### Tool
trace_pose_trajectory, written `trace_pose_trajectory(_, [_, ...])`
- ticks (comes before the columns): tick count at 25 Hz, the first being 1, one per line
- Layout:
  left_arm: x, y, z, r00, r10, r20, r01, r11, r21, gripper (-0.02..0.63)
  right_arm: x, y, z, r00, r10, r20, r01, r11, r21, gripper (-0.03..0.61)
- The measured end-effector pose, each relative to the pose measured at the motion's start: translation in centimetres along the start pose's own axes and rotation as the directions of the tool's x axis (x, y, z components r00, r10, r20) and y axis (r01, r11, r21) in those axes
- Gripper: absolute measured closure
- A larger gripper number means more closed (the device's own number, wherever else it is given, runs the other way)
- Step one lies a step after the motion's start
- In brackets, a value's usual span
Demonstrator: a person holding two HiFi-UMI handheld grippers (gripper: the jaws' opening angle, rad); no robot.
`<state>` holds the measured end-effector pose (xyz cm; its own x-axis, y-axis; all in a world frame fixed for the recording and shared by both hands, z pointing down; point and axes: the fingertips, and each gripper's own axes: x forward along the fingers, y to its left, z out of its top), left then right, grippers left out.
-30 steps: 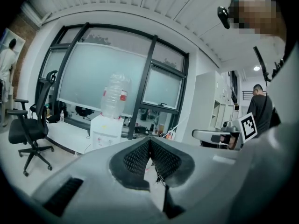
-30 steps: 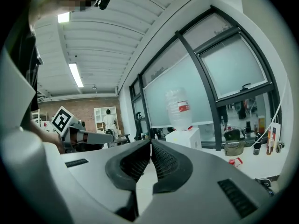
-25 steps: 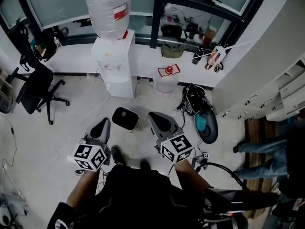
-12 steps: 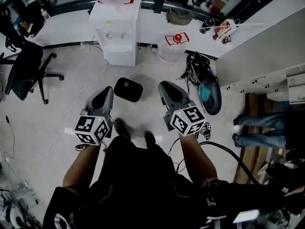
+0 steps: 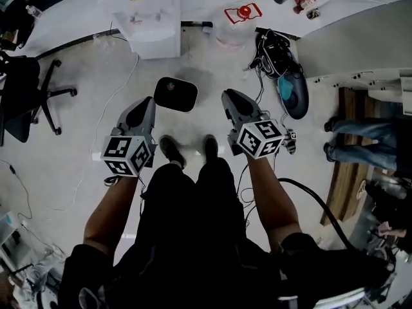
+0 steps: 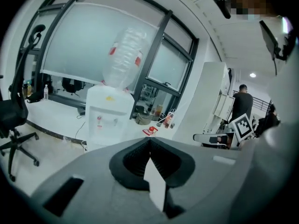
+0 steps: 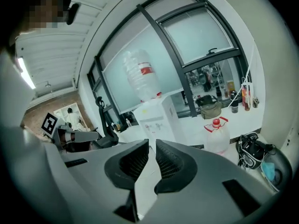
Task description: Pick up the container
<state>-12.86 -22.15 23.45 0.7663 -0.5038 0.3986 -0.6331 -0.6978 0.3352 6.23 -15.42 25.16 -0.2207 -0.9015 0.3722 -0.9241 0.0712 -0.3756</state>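
Observation:
The container (image 5: 175, 94), a black rounded box with a small green dot on its lid, sits on the pale floor just ahead of the person's shoes. My left gripper (image 5: 147, 103) hovers beside its left edge, well above the floor, and my right gripper (image 5: 229, 96) hangs to its right. Neither touches it. The left gripper (image 6: 149, 140) has its jaws pressed together with nothing held. A narrow gap shows between the jaws of the right gripper (image 7: 152, 143), which are empty. Neither gripper view shows the container.
A white water dispenser (image 5: 141, 11) with its bottle (image 6: 122, 55) stands against the window ledge. Beside it are a red-capped jug (image 5: 239, 15) and black bags (image 5: 280, 47). An office chair (image 5: 19, 89) is at left. Another person's legs (image 5: 360, 140) show at right.
The head view has tipped further down and the container now lies between the two gripper tips. Both grippers point lower. The right jaws have parted slightly.

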Motion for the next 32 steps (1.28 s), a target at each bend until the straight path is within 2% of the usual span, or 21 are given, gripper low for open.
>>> trace_pose_trajectory(5, [4.3, 0.8, -3.7, 0.998, 0.002, -0.06, -0.003, 1.0, -0.006, 0.604, 2.9, -4.4, -3.5, 1.0, -0.012, -0.025, 0.013, 1.0, 0.015, 0.569])
trace_pose_trajectory(13, [10.0, 0.8, -12.0, 0.988, 0.048, -0.146, -0.054, 0.998, -0.039, 0.604, 5.5, -10.7, -12.0, 0.995, -0.008, -0.102, 0.013, 0.999, 0.044, 0.569])
trace_pose_trajectory(19, [12.5, 1.4, -17.4, 0.976, 0.085, -0.201, -0.095, 0.995, -0.041, 0.604, 7.5, -13.1, -18.2, 0.988, 0.014, -0.156, 0.003, 0.994, 0.107, 0.568])
trace_pose_trajectory(25, [13.4, 2.1, -23.0, 0.971, 0.045, -0.235, -0.057, 0.997, -0.043, 0.604, 8.9, -14.8, -23.4, 0.979, -0.034, -0.2, 0.055, 0.993, 0.1, 0.568])
trace_pose_trajectory(29, [14.7, 2.9, -27.4, 0.959, 0.023, -0.282, -0.016, 0.999, 0.027, 0.604, 10.3, -16.5, -27.8, 0.975, -0.047, -0.218, 0.081, 0.985, 0.151, 0.565])
trace_pose_trajectory(32, [16.2, 4.1, -30.1, 0.956, 0.043, -0.292, -0.03, 0.998, 0.047, 0.604, 12.1, -17.8, -32.1, 0.969, -0.033, -0.247, 0.074, 0.984, 0.159, 0.522])
